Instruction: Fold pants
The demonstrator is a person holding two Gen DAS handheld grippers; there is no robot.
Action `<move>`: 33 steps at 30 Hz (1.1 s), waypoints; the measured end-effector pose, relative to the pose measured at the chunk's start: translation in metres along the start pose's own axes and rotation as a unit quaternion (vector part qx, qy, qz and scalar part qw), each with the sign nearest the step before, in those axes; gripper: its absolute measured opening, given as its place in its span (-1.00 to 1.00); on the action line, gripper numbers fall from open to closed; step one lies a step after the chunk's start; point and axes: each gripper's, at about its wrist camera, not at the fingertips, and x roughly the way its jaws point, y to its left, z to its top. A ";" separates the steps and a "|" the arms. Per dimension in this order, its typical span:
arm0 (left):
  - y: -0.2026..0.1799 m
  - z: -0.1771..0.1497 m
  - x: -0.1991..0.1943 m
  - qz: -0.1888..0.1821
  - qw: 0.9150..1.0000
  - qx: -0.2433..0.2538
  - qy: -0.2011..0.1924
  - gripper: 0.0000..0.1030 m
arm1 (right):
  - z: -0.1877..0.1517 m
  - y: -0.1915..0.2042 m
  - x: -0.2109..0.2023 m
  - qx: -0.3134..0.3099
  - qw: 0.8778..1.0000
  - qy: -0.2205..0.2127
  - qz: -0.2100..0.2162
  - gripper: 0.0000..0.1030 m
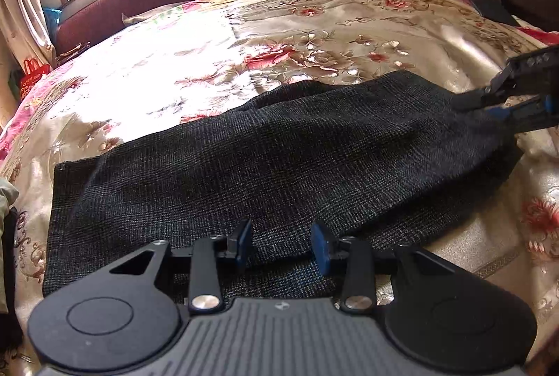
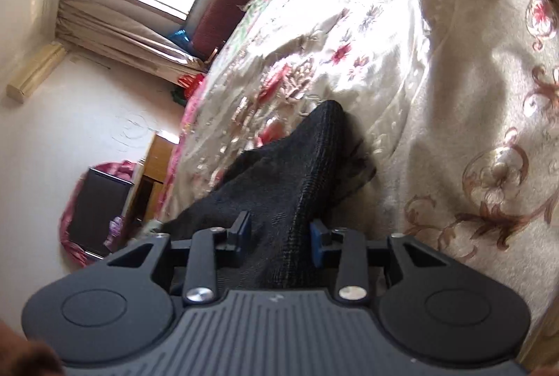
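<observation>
1. Left gripper [image 1: 281, 245]: fingers parted over the pants' [image 1: 265, 159] near edge, gripping nothing.
2. Pants: spread across the bed's [image 1: 349, 27] near side.
3. Right gripper [image 2: 281, 240]: fingers apart, straddling a raised pants fold.

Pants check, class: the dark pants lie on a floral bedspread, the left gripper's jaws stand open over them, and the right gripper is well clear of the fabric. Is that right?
Not quite. The right gripper is not clear: the right wrist view shows the pants running between its jaws. The floral bedspread and open left gripper are as stated.
</observation>
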 end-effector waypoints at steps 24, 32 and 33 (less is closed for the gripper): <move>-0.050 0.026 0.022 -0.047 0.998 0.042 0.023 -0.06 | 0.003 -0.021 -0.001 0.068 0.996 -0.017 0.055 -0.87; -0.118 0.037 0.019 -0.158 0.986 0.050 0.007 -0.04 | 0.012 -0.054 -0.088 0.085 0.992 -0.078 -0.043 -0.87; -0.126 0.038 0.017 -0.170 0.984 0.055 0.004 -0.04 | 0.014 -0.053 -0.102 0.076 0.992 -0.086 -0.059 -0.87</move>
